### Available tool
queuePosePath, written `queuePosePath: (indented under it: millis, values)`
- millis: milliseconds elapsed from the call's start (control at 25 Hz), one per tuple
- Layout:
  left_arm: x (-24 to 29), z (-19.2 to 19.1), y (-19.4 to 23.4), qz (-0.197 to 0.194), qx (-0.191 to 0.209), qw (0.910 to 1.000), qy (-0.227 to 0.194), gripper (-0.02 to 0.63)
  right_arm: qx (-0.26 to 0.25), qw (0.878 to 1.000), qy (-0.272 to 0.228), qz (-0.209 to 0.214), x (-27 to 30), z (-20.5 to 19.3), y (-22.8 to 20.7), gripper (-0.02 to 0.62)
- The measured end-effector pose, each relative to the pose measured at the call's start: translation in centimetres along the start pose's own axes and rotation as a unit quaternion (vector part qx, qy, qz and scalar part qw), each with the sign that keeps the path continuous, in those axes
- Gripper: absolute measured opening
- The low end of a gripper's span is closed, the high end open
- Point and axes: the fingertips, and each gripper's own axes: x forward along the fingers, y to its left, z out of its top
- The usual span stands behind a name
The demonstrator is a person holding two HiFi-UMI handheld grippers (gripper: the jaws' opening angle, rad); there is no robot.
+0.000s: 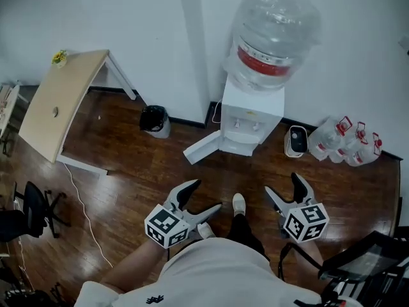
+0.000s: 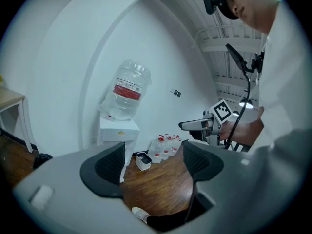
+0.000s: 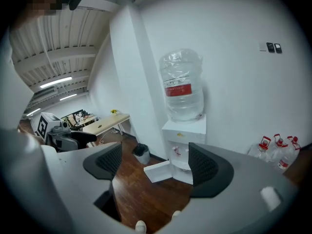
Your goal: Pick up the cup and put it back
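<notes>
Right tongs [image 3: 153, 165] apart and empty, water dispenser [image 3: 187, 130] ahead, cabinet door [image 3: 157, 171] open, desk [image 3: 110, 122] left

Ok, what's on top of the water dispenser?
A big clear water bottle with a red label stands upside down on the white dispenser. Its neck cannot be seen, hidden where it goes into the top.
</notes>
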Motion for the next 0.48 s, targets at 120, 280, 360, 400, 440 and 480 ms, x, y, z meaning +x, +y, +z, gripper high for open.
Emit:
queuePosePath:
  millis: [120, 280, 360, 400, 440, 480]
  values:
    - [-0.2, 0.6, -0.3, 0.000, 0.006, 1.0000, -0.005, 0.351, 0.006, 1.000, -0.005, -0.002, -0.7, 0.1, -0.1, 0.431]
    - [-0.8, 0.8, -0.6, 0.003, 0.009, 0.9999, -0.009, 0.351, 0.003, 1.000, -0.004, 0.000, -1.1, 0.1, 0.4, 0.431]
    - [-1.1, 0.8, -0.5, 0.006, 0.010, 0.9999, -0.010, 0.351, 0.001, 1.000, -0.003, 0.002, -0.9, 0.1, 0.8, 0.431]
    - [-1.2, 0.8, -0.5, 0.007, 0.011, 0.9999, -0.010, 0.351, -0.001, 1.000, -0.003, 0.004, -0.8, 0.1, 0.9, 0.431]
    - [-1.3, 0.8, -0.4, 0.008, 0.011, 0.9999, -0.011, 0.351, -0.001, 1.000, -0.002, 0.006, -0.7, 0.1, 1.1, 0.431]
    - [-1.4, 0.7, -0.4, 0.009, 0.010, 0.9998, -0.011, 0.351, -0.002, 1.000, -0.001, 0.007, -0.6, 0.0, 1.2, 0.431]
